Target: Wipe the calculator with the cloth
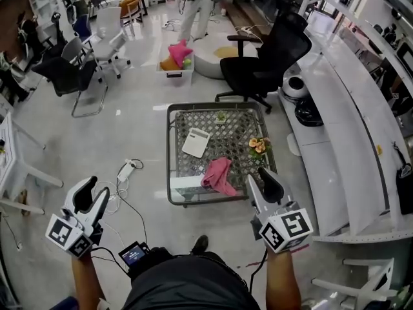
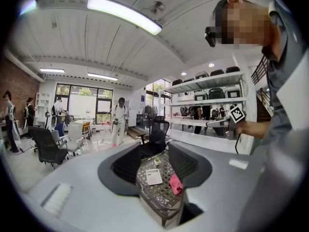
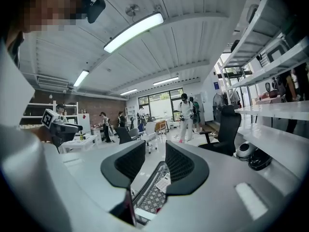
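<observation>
On table [image 1: 169,154], calculator [image 1: 196,142], cloth [image 1: 218,175], floor bin [image 1: 178,73] holding items, left hand-held gripper [image 1: 91,185], right hand-held gripper [image 1: 261,177] agape

We see a white calculator [image 1: 195,142], a pink cloth [image 1: 218,175], and a worktop [image 1: 170,160] with a grey lattice pattern in a dark frame. Our left gripper [image 1: 86,196] and right gripper [image 1: 268,181] are pale grey, with black-and-white square markers.

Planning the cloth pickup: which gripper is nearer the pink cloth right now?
Right. The right gripper hangs just right of the pink cloth; the left gripper is far off to the cloth's left, beyond the table edge.
</observation>
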Demonstrator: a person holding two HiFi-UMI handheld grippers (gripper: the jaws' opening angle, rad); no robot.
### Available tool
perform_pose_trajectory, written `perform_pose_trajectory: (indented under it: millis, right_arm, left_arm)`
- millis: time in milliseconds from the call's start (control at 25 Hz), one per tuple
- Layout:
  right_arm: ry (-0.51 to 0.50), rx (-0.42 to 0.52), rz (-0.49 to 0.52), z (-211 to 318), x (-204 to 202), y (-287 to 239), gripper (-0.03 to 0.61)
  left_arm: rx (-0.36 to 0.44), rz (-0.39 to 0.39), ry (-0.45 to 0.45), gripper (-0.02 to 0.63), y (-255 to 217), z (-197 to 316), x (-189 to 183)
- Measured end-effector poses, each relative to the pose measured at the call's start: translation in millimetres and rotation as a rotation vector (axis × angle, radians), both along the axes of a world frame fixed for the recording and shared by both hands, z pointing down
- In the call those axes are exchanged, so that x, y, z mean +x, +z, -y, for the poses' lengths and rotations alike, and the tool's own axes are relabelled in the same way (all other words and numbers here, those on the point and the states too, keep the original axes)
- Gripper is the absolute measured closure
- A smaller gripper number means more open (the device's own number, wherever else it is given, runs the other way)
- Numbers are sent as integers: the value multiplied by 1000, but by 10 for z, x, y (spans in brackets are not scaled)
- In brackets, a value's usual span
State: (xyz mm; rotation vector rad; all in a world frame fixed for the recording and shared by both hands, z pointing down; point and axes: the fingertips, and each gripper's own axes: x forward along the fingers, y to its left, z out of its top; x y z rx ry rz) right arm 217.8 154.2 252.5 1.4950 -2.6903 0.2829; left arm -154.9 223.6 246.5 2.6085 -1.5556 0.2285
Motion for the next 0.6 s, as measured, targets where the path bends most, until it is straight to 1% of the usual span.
perform_pose_trajectory:
  millis: [160,360,480,600]
  right_arm:
    - [9,-15,11,141,140,84,464]
    - [44,-39,16,251,266,207,463]
    - [90,-45,2,310,289,249,463]
    - [168,-50,-19,377,329,260,463]
  left_arm:
    - [-5,16,21,425,-25,182,182]
    - [-20,8,70,425,52,514,337]
    - [-30,-7,122,424,142,810,360]
    - [-30,-15,208,425,201,1162,387]
